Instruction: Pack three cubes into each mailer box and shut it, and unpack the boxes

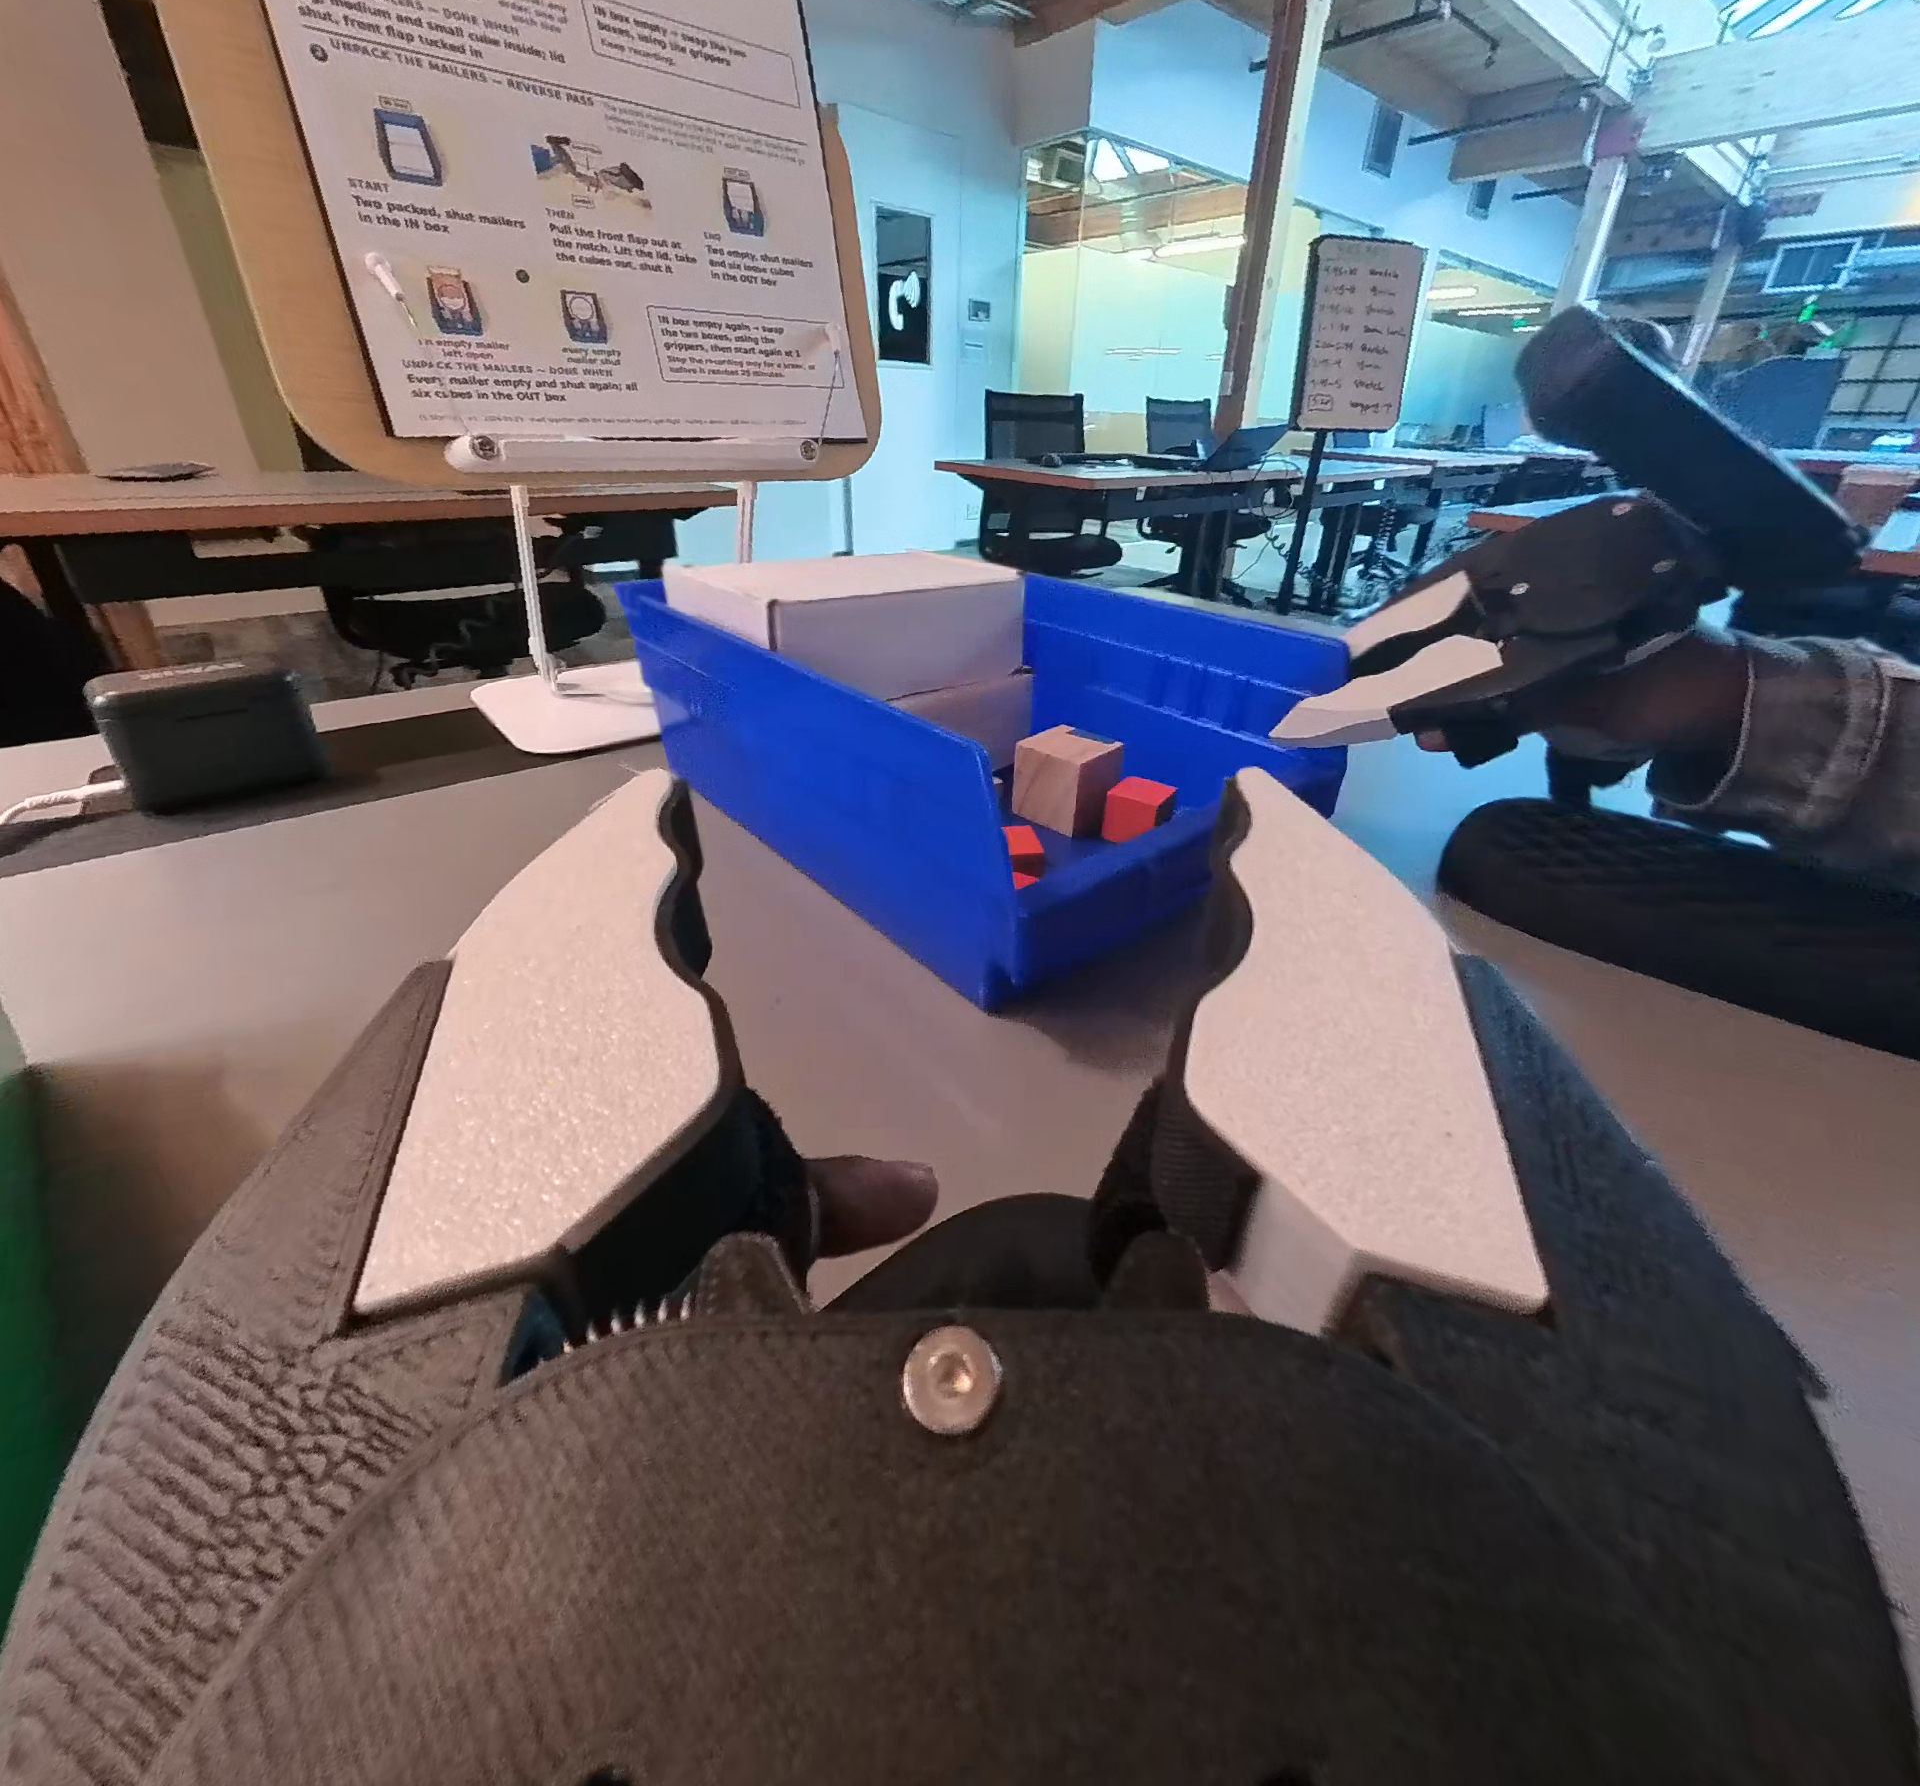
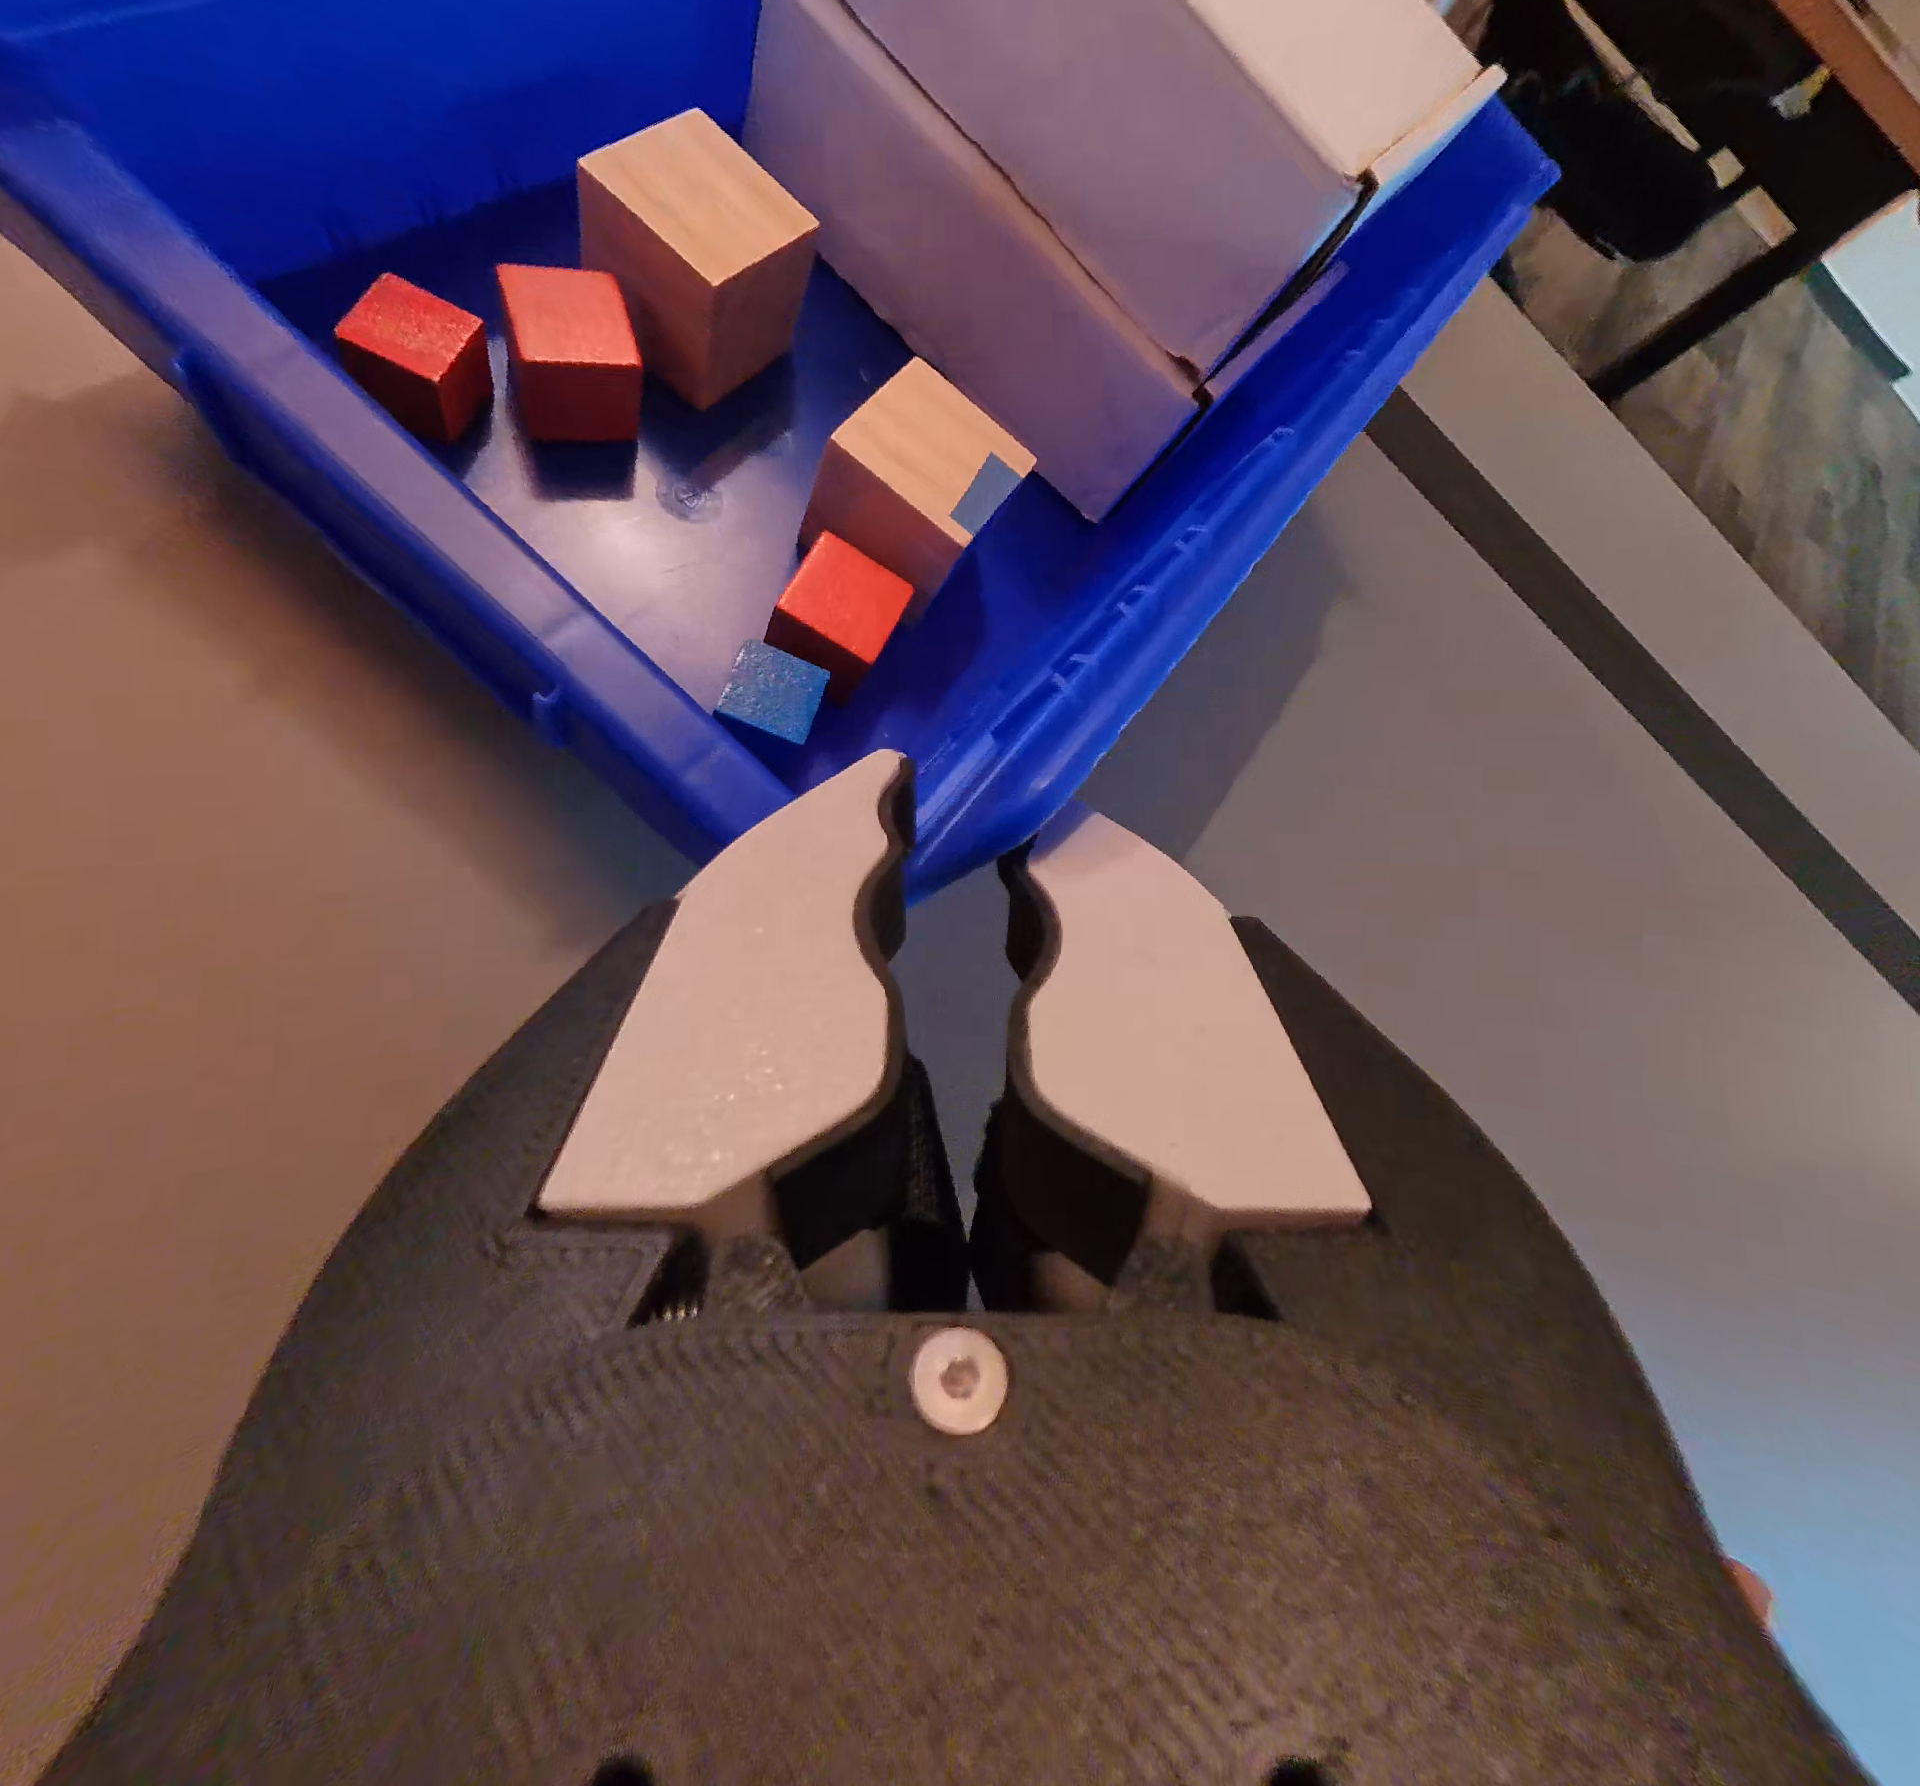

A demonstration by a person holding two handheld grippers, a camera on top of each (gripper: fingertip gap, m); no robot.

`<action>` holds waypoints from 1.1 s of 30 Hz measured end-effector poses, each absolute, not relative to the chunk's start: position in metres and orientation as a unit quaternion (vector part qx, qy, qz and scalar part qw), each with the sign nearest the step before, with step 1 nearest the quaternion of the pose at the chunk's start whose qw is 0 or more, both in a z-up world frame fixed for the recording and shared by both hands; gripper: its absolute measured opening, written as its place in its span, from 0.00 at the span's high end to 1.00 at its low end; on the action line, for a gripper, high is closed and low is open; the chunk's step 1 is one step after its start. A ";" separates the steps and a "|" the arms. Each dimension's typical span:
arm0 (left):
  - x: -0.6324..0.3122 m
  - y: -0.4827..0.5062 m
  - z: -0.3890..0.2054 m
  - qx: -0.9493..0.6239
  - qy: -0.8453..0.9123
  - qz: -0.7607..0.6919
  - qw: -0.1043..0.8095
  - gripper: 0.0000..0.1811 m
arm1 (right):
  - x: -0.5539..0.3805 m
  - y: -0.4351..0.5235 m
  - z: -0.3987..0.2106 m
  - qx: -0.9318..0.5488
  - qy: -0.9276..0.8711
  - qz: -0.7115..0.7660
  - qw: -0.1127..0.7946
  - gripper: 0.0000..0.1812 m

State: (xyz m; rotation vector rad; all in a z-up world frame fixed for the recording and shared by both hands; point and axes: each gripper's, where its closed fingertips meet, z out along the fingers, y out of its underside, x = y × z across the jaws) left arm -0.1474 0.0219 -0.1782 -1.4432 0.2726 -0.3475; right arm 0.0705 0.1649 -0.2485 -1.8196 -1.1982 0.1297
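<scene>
White closed mailer boxes [image 2: 1049, 178] sit beside loose cubes [image 2: 569, 349] in blue bin [image 2: 1143, 656].

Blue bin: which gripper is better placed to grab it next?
Right, probably. The right gripper already sits at the blue bin's near corner, fingers straddling the rim with a narrow gap. The left gripper hangs wide open, short of the bin's front, over bare table.

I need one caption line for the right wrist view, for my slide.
Right gripper, nearly closed, at the corner of a blue bin holding loose cubes and two stacked white mailer boxes.
</scene>
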 end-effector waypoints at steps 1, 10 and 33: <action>-0.149 0.024 -0.179 -0.659 0.117 -0.153 0.727 0.49 | 0.063 0.163 -0.249 -0.737 -0.488 0.062 0.463 0.91; -0.153 0.075 -0.209 -0.766 0.105 -0.032 0.633 0.72 | 0.029 0.140 -0.234 -0.651 -0.500 0.232 0.523 0.63; -0.257 0.076 -0.237 -0.822 -0.031 0.186 0.537 0.94 | 0.040 0.141 -0.213 -0.600 -0.479 0.237 0.596 0.57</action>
